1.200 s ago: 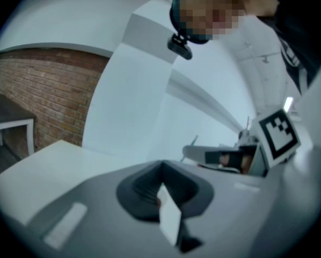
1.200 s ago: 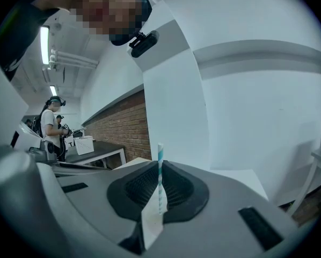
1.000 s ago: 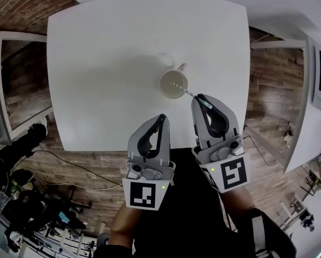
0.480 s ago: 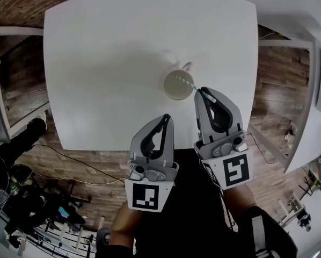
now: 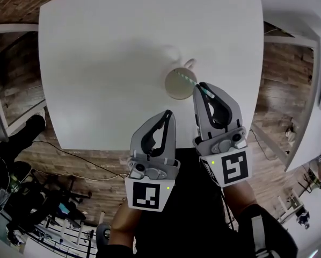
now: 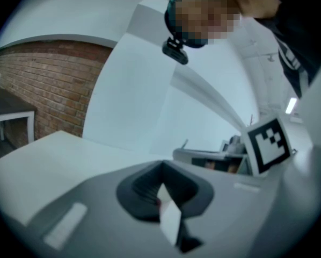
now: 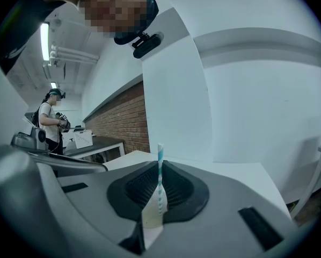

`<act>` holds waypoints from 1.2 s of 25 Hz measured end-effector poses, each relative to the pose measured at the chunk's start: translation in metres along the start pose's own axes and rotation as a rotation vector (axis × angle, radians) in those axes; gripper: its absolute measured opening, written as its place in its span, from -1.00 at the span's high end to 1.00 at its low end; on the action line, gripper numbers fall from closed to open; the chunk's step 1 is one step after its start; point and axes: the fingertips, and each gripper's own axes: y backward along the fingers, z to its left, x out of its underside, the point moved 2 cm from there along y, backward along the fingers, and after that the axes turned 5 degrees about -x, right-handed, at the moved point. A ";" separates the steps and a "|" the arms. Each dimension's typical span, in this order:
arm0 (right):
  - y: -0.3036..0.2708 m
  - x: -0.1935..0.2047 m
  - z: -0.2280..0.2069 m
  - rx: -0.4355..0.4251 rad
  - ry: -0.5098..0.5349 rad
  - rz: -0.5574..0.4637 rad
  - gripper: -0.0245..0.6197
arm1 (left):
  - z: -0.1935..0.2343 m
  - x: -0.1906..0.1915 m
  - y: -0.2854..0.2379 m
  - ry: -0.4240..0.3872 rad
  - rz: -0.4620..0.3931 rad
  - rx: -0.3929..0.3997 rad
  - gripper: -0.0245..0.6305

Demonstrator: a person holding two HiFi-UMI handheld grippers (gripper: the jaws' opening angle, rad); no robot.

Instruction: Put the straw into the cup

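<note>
Pinching the striped straw [image 5: 188, 80] between closed jaws, the right gripper [image 5: 202, 88] angles it over the cup [image 5: 172, 91] from 4 o'clock, with lowering and release apparently outstanding, while the left gripper [image 5: 163, 118] waits at 7 o'clock, jaws together, empty.

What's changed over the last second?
The right gripper, fingers shut on the teal-and-white striped straw, moved closer to the cream handled cup; the straw's tip is over the cup's mouth. The left gripper stayed shut and empty by the white table's near edge.
</note>
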 end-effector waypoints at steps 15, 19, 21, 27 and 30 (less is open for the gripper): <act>-0.004 0.003 0.002 -0.009 0.004 -0.014 0.85 | 0.002 0.002 0.002 0.007 0.003 -0.003 0.91; -0.003 0.003 0.005 -0.009 0.005 -0.014 0.86 | 0.000 0.003 0.004 0.009 0.004 0.002 0.91; -0.002 0.007 0.003 0.000 0.015 -0.005 0.85 | -0.001 0.005 0.004 0.010 0.010 0.008 0.91; -0.003 0.010 0.002 0.015 -0.014 0.008 0.86 | -0.001 0.007 0.003 0.005 0.019 0.022 0.91; 0.000 0.011 0.004 0.016 -0.004 0.010 0.85 | -0.002 0.007 0.005 0.005 0.018 0.025 0.91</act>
